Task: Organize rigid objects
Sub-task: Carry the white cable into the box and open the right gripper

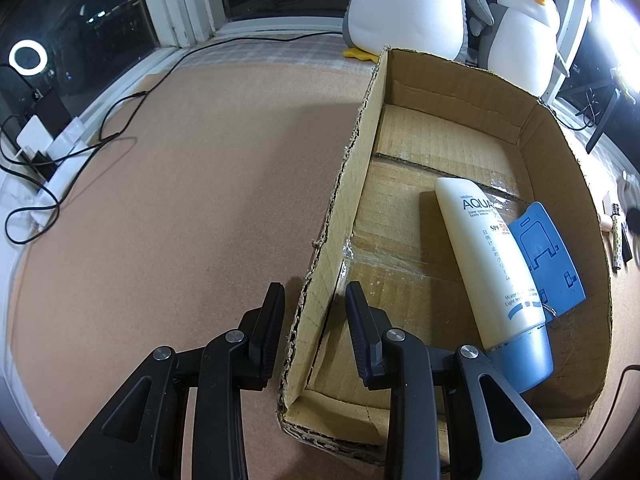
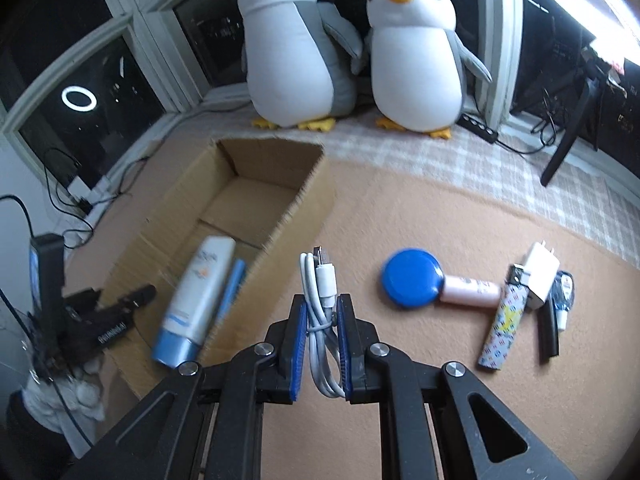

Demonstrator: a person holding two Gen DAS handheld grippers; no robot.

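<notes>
An open cardboard box (image 1: 352, 184) lies on the cork mat, holding a white sunscreen tube (image 1: 492, 264) and a blue flat phone stand (image 1: 548, 260). My left gripper (image 1: 314, 300) is open, its fingers straddling the box's left wall near the front corner without pinching it. My right gripper (image 2: 322, 312) is shut on a coiled white USB cable (image 2: 320, 300), held above the mat just right of the box (image 2: 280, 208). The tube (image 2: 200, 296) and the left gripper (image 2: 116, 312) show in the right wrist view.
A blue-headed pink hand fan (image 2: 424, 284), a patterned lighter (image 2: 504, 320), a white charger (image 2: 540, 276), a black stick (image 2: 548, 332) and a small bottle (image 2: 564, 296) lie on the mat to the right. Two plush penguins (image 2: 296, 52) sit behind. Cables (image 1: 80, 148) run at the left.
</notes>
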